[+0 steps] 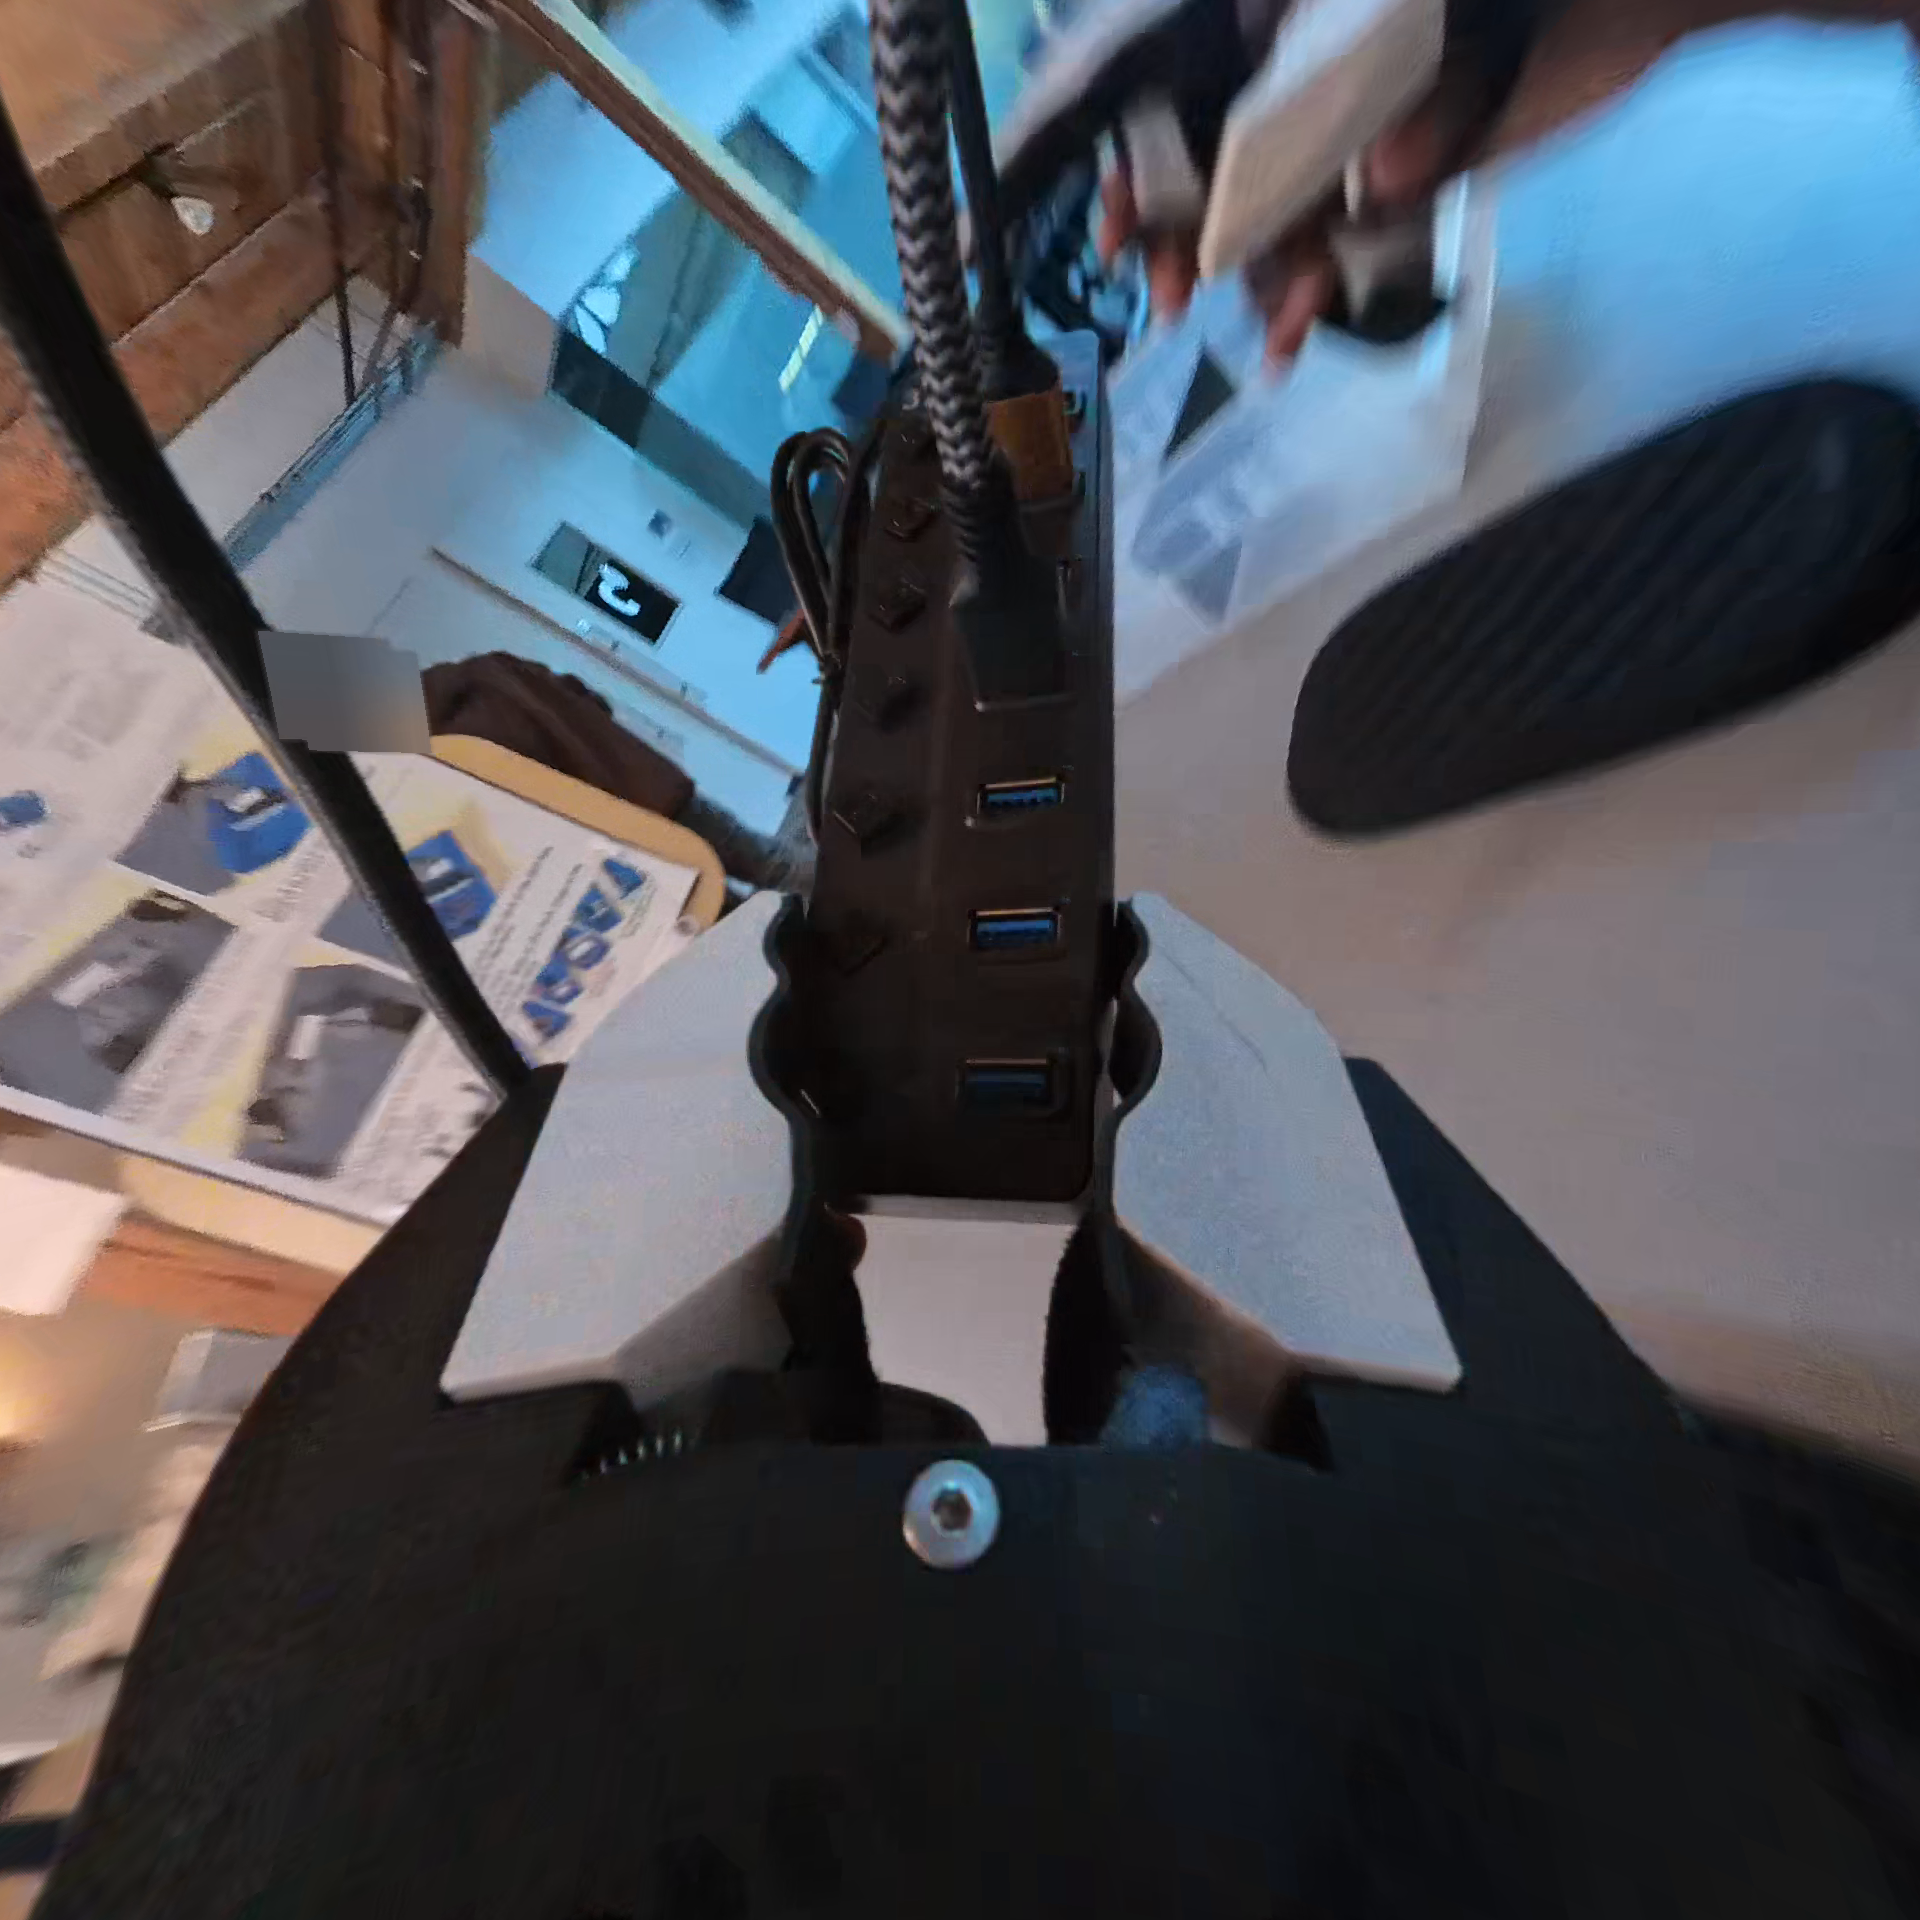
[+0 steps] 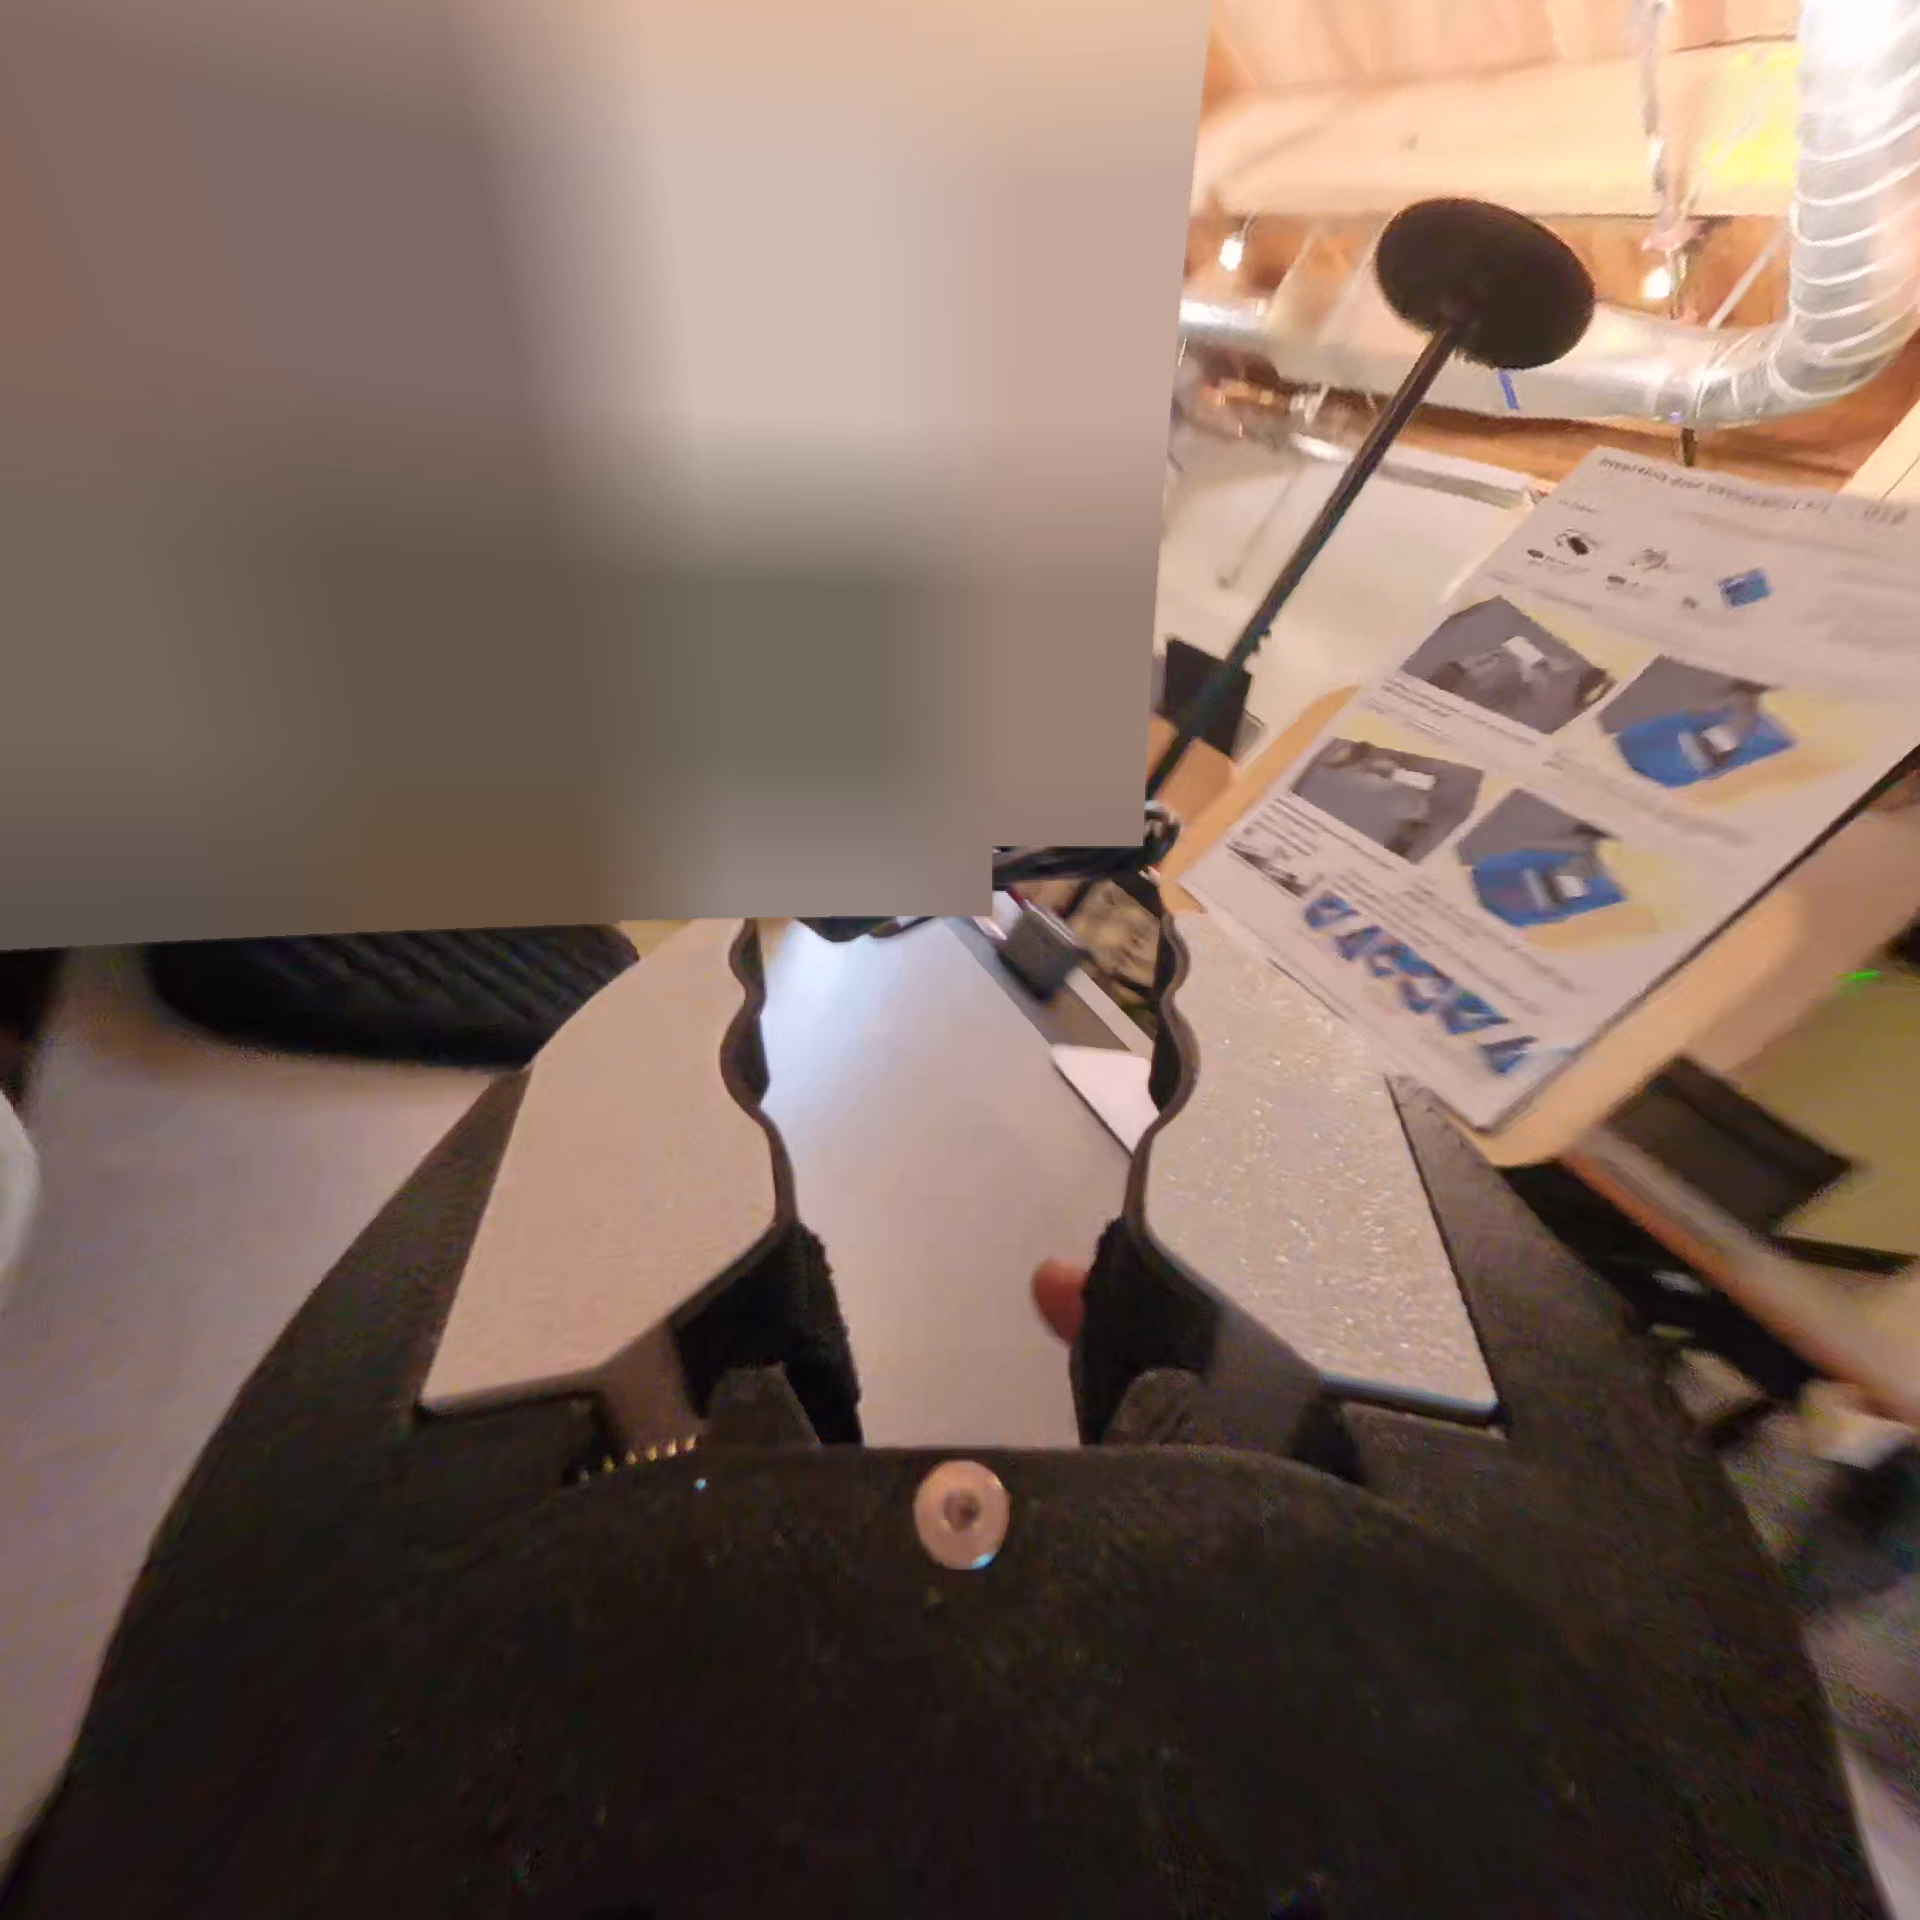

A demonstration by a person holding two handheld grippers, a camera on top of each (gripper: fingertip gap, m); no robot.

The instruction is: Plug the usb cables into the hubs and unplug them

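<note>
The left wrist view looks forward along its own fingers (image 1: 774, 1029) at close range, tilted upward toward the room beyond. The right wrist view likewise faces forward between its fingers (image 2: 743, 1049), low over the tabletop (image 2: 914, 1195). Both views share the printed sheet (image 1: 260, 935) (image 2: 1507, 790) and the black ribbed pad (image 1: 1621, 613) (image 2: 395, 997).
</note>
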